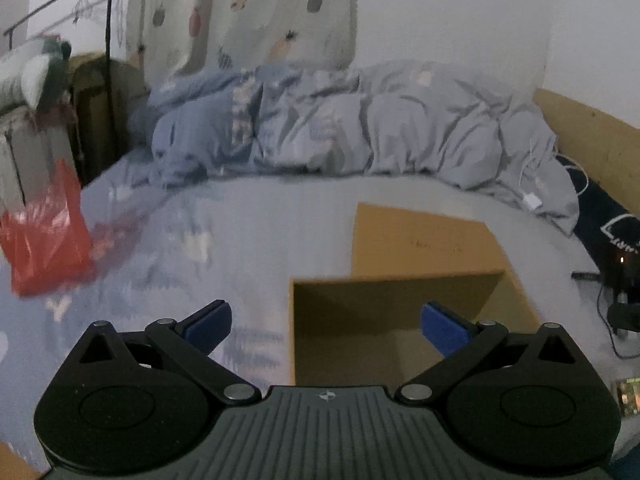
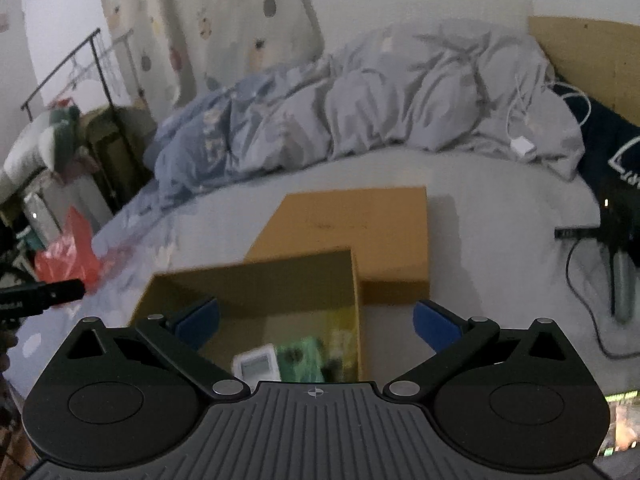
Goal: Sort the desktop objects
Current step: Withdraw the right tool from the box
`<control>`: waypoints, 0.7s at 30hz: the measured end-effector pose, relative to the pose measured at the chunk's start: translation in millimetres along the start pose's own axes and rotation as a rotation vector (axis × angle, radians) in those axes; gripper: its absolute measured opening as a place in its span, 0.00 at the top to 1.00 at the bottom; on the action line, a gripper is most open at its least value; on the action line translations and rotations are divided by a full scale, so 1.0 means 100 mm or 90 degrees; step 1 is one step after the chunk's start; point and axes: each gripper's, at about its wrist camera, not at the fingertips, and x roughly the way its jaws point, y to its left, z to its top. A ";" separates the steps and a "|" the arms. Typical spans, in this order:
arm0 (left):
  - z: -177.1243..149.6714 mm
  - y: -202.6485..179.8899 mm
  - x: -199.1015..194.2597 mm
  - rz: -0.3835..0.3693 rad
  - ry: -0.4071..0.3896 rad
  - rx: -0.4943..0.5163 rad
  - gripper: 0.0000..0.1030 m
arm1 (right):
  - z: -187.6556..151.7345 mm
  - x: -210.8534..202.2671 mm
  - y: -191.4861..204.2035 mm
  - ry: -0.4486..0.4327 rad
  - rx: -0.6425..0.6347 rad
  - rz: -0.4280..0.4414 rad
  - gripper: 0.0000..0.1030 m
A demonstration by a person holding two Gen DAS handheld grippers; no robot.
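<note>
Nearest to us, our left gripper [image 1: 326,322] hangs with its blue pads spread wide and nothing between them, and our right gripper [image 2: 316,322] is likewise splayed apart and empty.

Just past the right gripper, at about 12 o'clock, sits the open cardboard box [image 2: 256,280]. Inside it, low against our view, lie a white device with a small screen [image 2: 256,366] and, touching it on the 3 o'clock side, a green packet [image 2: 300,354] (too blurred to read); something yellowish [image 2: 344,320] rests against the box's right wall. In the left view only the box's bare inner walls [image 1: 400,292] show, at 1 o'clock from the gripper.

Beyond the box, its lid flap [image 2: 360,228] lies flat on the pale blue bedsheet [image 1: 240,220]. At 9 o'clock, a red plastic bag [image 1: 48,236] sits at the bed's edge. At 3 o'clock, a black cable [image 2: 580,280] trails over the sheet.

Farther off, a rumpled grey-blue duvet [image 1: 400,128] is heaped across the bed, with a white charger [image 2: 522,146] on its right end. Behind all that hang a fruit-patterned curtain [image 1: 248,12] and, at 10 o'clock, a black clothes rail [image 1: 64,4].
</note>
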 end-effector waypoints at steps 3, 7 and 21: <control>0.19 -0.03 0.02 -0.003 -0.016 0.007 0.00 | 0.22 -0.02 -0.01 -0.017 0.003 0.003 0.00; 0.36 -0.08 0.08 -0.008 -0.033 0.016 0.00 | 0.50 0.01 0.02 -0.034 -0.004 0.011 0.00; 0.79 -0.14 0.62 -0.017 -0.039 0.032 0.00 | 1.25 0.64 0.00 -0.033 -0.013 0.026 0.00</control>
